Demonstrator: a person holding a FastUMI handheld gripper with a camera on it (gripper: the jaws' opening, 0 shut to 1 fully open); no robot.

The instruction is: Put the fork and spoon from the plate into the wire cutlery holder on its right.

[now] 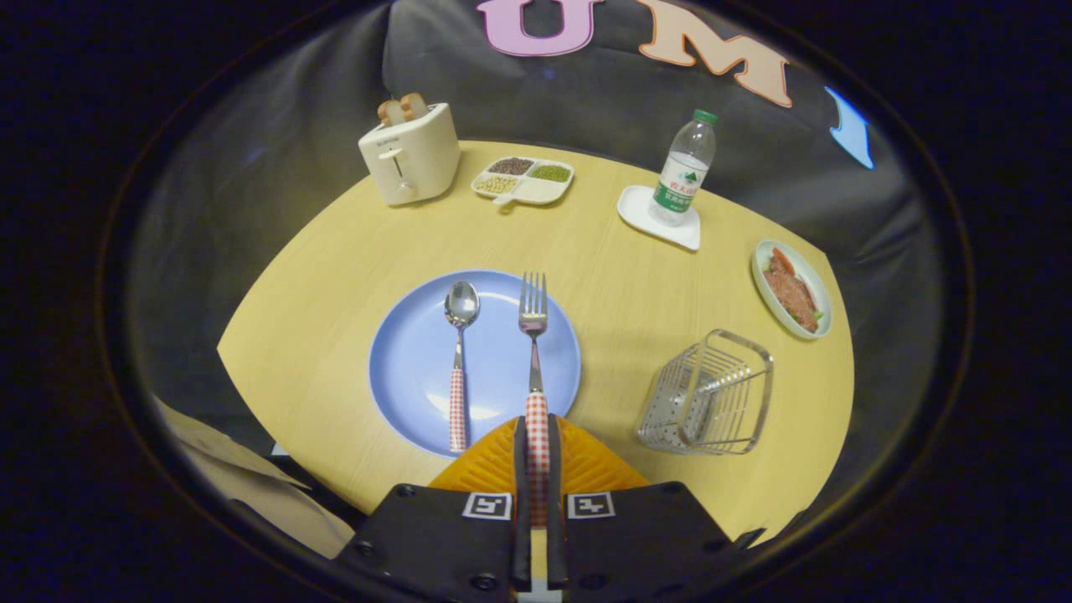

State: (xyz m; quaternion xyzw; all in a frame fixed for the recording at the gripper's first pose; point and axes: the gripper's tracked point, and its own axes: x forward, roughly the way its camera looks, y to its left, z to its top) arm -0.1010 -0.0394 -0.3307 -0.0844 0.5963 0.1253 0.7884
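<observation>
A toaster (410,153) with bread in its slots is seen at the far left of the bench (318,276), with a divided tray of grains (523,179) just to its right. Nearer, a blue plate (419,352) is set just ahead of the gripper (537,448). On the plate's left half a spoon (459,360) is laid, bowl pointing away, its checked handle towards the gripper. Beside it, apart from it, the fork (533,335) is laid parallel, tines away; its checked handle is clamped between the gripper's two fingers, which are drawn close together on it. To the right of the plate, well apart from it, the wire cutlery holder (708,394) is seen. Farther back a water bottle (685,167) is stood on a white coaster (641,209), and a dish of food (791,289) is placed at the far right.
</observation>
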